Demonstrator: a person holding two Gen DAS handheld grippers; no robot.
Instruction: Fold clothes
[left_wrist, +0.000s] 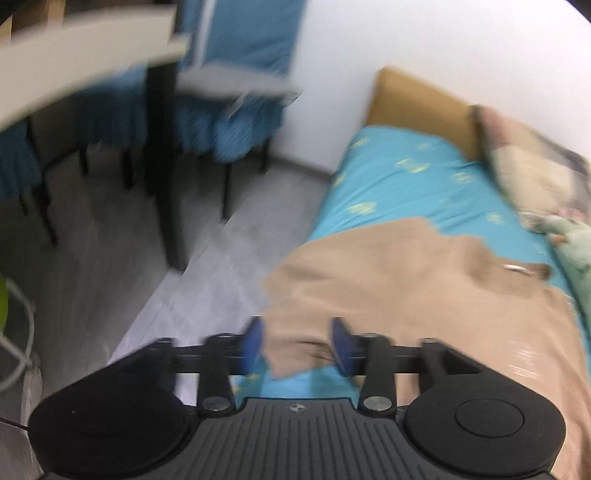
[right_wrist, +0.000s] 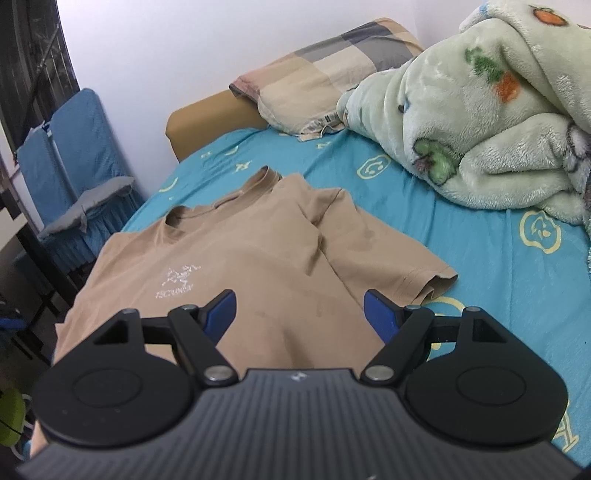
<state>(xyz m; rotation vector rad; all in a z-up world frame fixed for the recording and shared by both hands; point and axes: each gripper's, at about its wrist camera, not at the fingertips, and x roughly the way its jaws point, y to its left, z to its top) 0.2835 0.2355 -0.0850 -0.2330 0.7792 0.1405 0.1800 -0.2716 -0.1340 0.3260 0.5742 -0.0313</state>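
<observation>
tan t-shirt (right_wrist: 258, 254) flat on bed (right_wrist: 498, 280); fleece blanket (right_wrist: 480, 122) and pillow (right_wrist: 325, 85) beyond; both grippers' fingers open, empty.

The left tongs (left_wrist: 297, 345) are hanging open above the tan shirt (left_wrist: 406, 280), which is lying on the bed (left_wrist: 399, 177).

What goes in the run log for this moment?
stage: fold not started | tan T-shirt: flat on bed sheet | left gripper: open, empty | right gripper: open, above shirt
</observation>
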